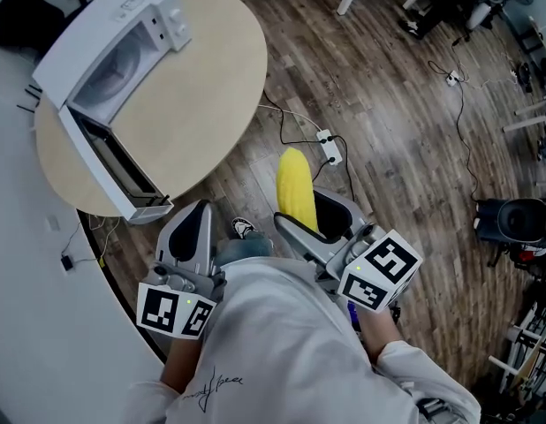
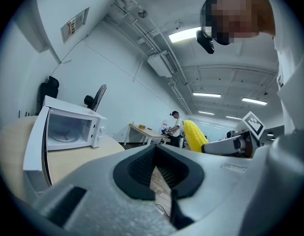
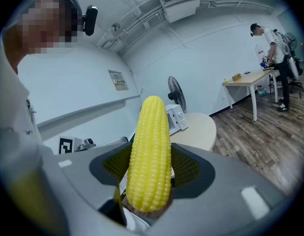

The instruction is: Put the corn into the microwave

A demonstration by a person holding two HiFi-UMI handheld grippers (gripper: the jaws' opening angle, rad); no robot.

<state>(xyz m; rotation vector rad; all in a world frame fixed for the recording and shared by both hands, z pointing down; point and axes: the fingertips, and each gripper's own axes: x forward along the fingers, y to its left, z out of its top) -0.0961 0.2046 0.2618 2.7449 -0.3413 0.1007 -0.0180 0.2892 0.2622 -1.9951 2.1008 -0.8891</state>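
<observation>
Low in the frame, my right tongs [image 1: 313, 217] pinch the corn [image 1: 294, 188] with its tip pointing away from me. Beside them at lower left, my left tongs [image 1: 192, 230] are pressed together with nothing between them. Farther off (upper left of the head view) the microwave [image 1: 114, 69] stands on the round counter [image 1: 211, 95], its door [image 1: 105, 170] open, well apart from the corn.

A white power strip [image 1: 329, 147] is lying on the wooden floor [image 1: 405, 104] beside the round tabletop [image 1: 202, 95], while a person [image 3: 274, 45] is standing at a far tabletop [image 3: 245, 78].
</observation>
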